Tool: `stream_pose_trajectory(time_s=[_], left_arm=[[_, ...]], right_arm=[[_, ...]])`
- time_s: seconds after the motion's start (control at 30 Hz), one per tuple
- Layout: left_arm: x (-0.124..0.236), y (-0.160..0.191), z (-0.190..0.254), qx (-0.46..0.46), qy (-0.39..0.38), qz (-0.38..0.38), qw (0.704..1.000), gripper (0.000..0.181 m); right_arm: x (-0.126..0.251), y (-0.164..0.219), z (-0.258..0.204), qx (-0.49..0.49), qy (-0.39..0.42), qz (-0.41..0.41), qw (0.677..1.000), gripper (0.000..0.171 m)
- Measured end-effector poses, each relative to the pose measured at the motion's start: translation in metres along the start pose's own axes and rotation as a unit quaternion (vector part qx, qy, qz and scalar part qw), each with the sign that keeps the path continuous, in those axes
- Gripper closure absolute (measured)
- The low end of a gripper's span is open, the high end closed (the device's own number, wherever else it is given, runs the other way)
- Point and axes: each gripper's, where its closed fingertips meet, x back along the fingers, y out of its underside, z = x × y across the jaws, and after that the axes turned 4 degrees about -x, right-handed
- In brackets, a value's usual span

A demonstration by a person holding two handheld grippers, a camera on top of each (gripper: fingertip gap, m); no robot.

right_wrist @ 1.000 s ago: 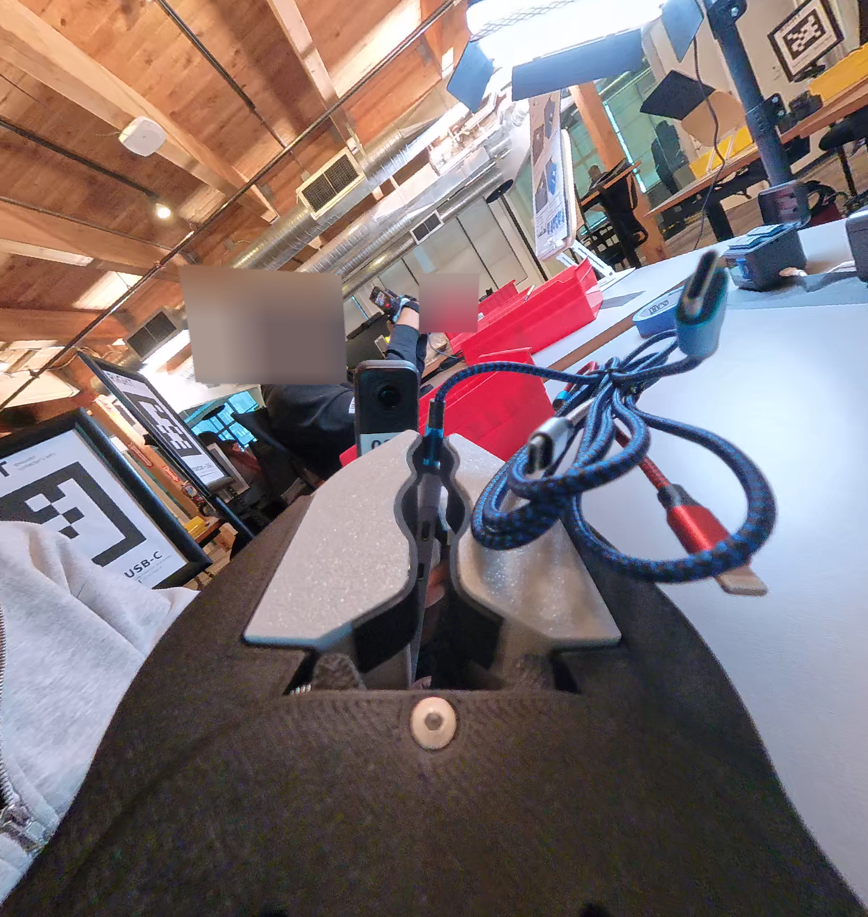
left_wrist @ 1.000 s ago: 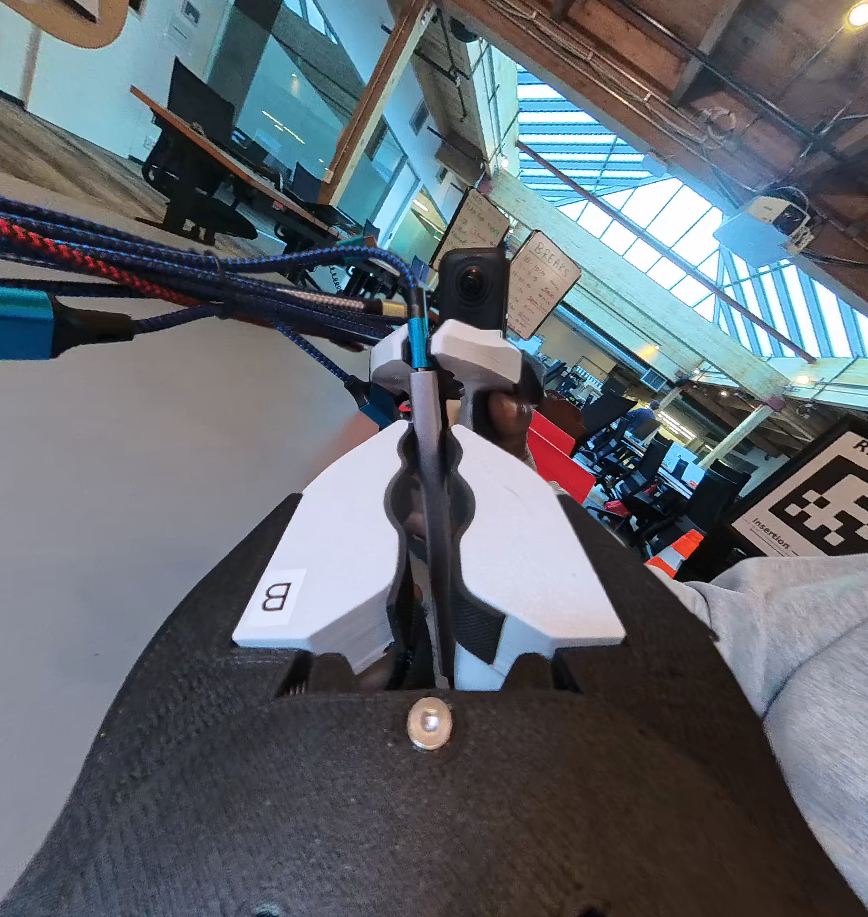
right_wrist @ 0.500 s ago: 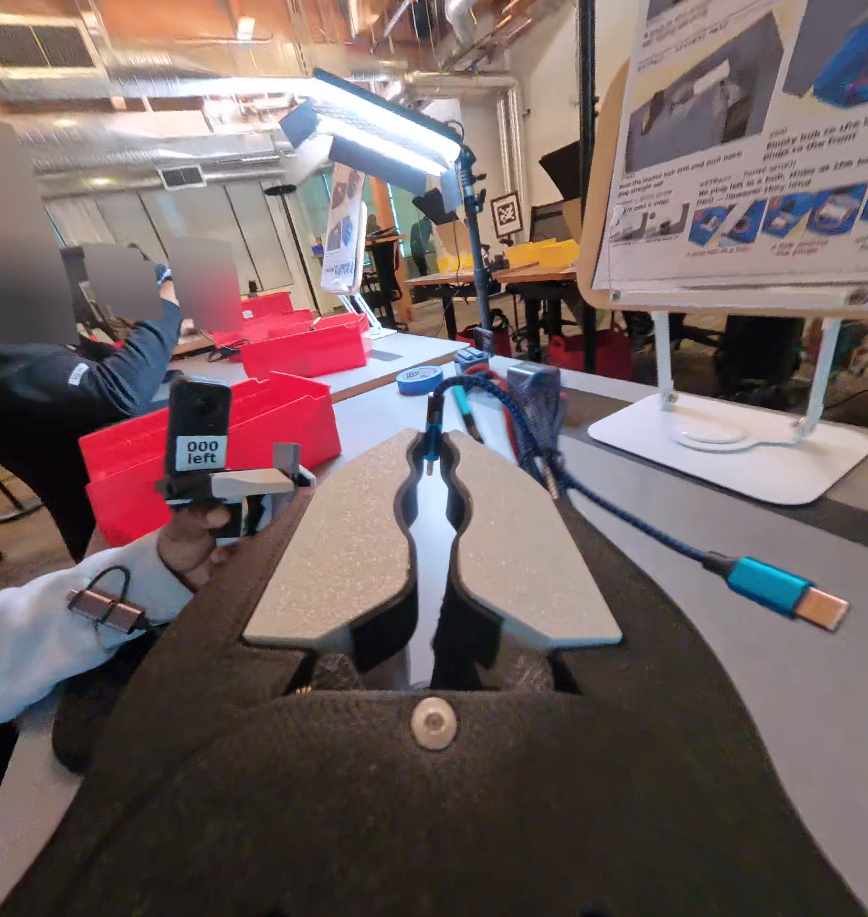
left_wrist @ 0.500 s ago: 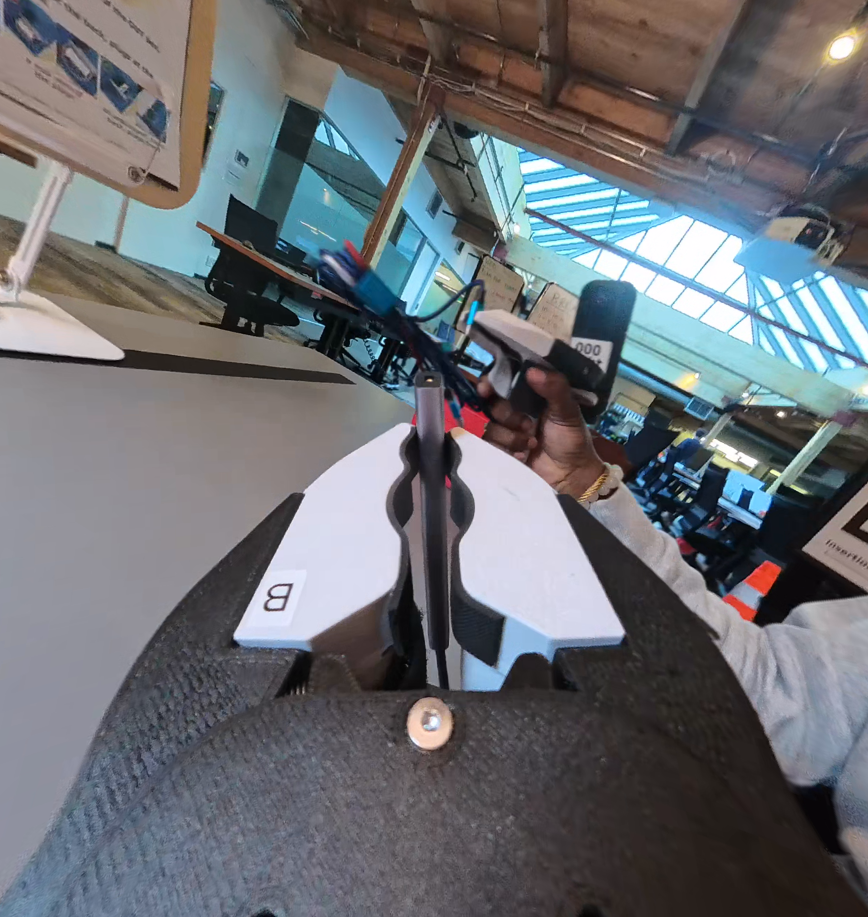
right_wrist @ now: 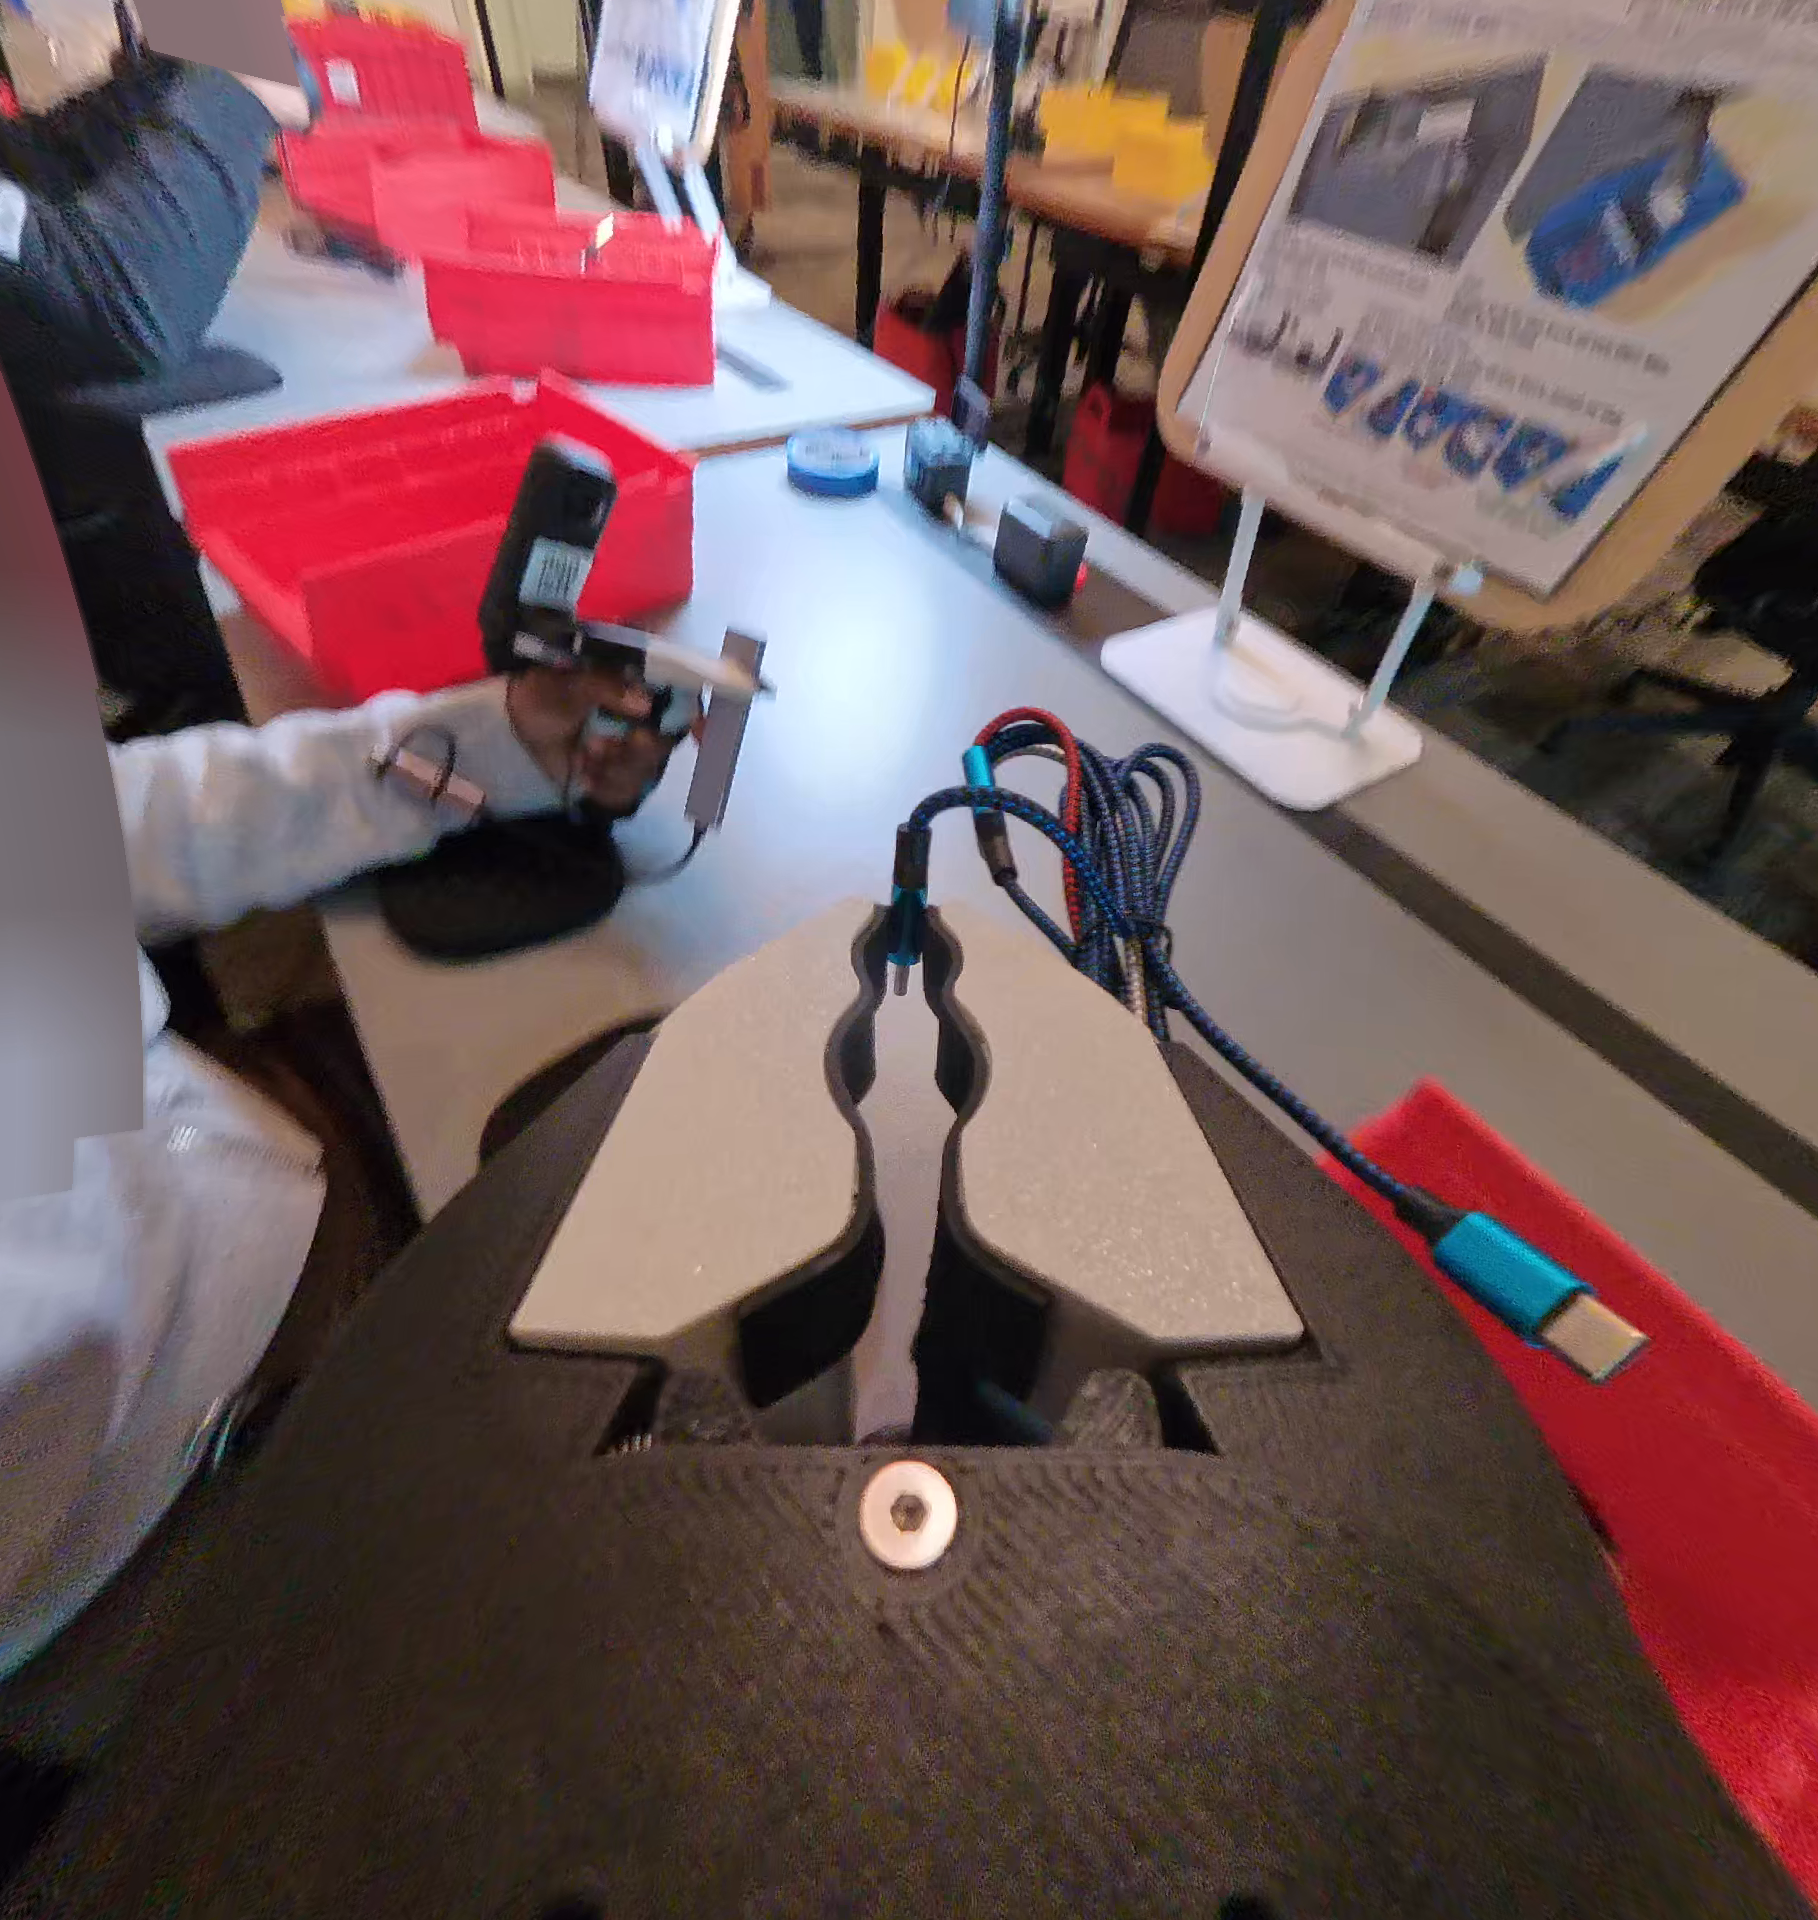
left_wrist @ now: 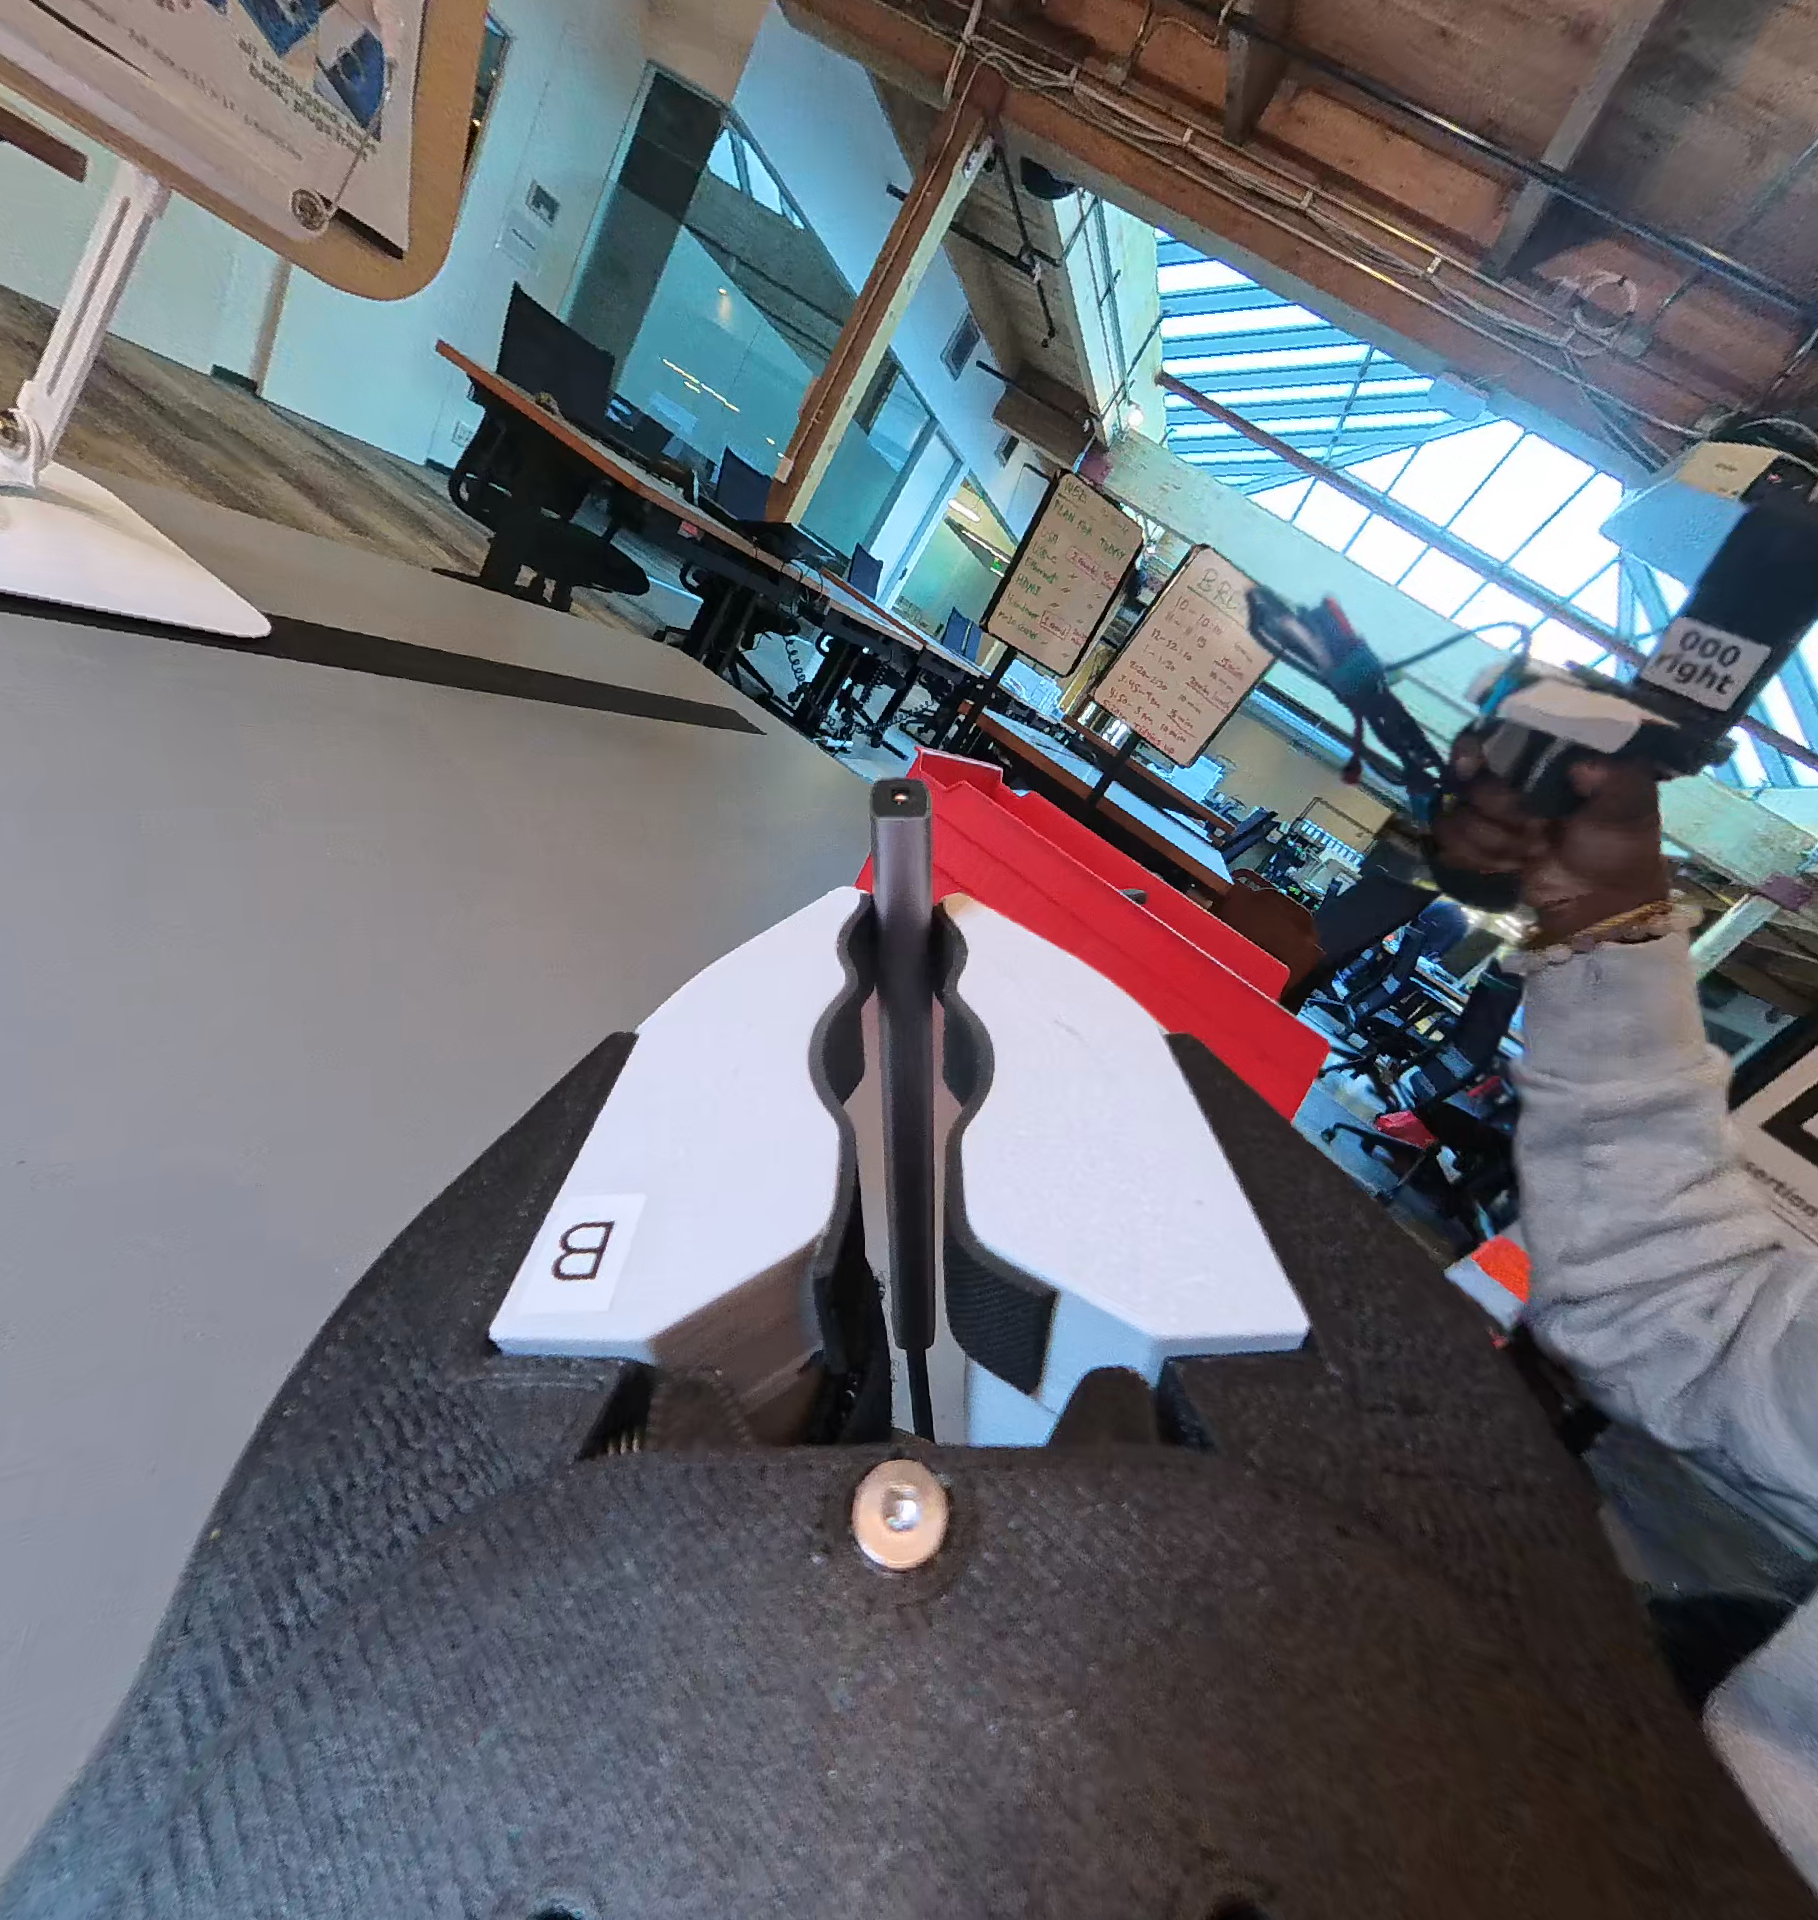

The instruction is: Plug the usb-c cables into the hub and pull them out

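In the left wrist view, we see the left gripper [left_wrist: 903, 914] at frame centre with its 2 white fingers [left_wrist: 718, 1122] closed narrow on the hub [left_wrist: 901, 997], a slim dark grey bar clamped edge-on between them. The end of the hub projects past the fingertips toward the upper centre of the frame, and a thin black lead leaves its near end toward the gripper body. The grey table [left_wrist: 292, 935] fills the left half of the frame, with a white sign stand [left_wrist: 84, 561] at the upper left and a red bin [left_wrist: 1102, 914] right of centre. At the upper right, the right gripper [left_wrist: 1507, 707] appears in a hand [left_wrist: 1570, 842], raised well apart from the hub, with a blurred bundle of cables trailing from it. In the right wrist view, we see the fingers [right_wrist: 749, 1122] of the right gripper [right_wrist: 907, 935] closed on a teal usb-c plug [right_wrist: 905, 930] pinched at the fingertips. Its blue braided cable [right_wrist: 988, 805] arches upward into a bundle of cables [right_wrist: 1113, 831], 1 of them red, at frame centre. Another teal plug [right_wrist: 1533, 1294] hangs free at the right, over a red bin [right_wrist: 1715, 1455] in the lower right corner. At the left of this frame the left gripper [right_wrist: 723, 681] holds the hub [right_wrist: 718, 743] upright above the table [right_wrist: 988, 644], well apart from the plug held at the fingertips.
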Motion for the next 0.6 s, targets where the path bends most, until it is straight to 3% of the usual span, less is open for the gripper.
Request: stream_pose_trajectory(time_s=[0.27,0.4,0.6], left_arm=[[-0.001,0.002,-0.002,0.007,-0.004,-0.003,1.0,0.171],[0.0,0.001,-0.004,0.018,-0.003,-0.001,1.0,0.171],[0.0,0.002,-0.005,0.023,-0.005,-0.001,1.0,0.171]], right_arm=[[0.085,0.094,0.024,-0.064,-0.067,-0.172,0.981,0.165],[0.092,0.156,0.038,-0.127,-0.085,-0.285,0.946,0.165],[0.089,0.228,0.056,-0.176,-0.028,-0.442,0.879,0.16]])
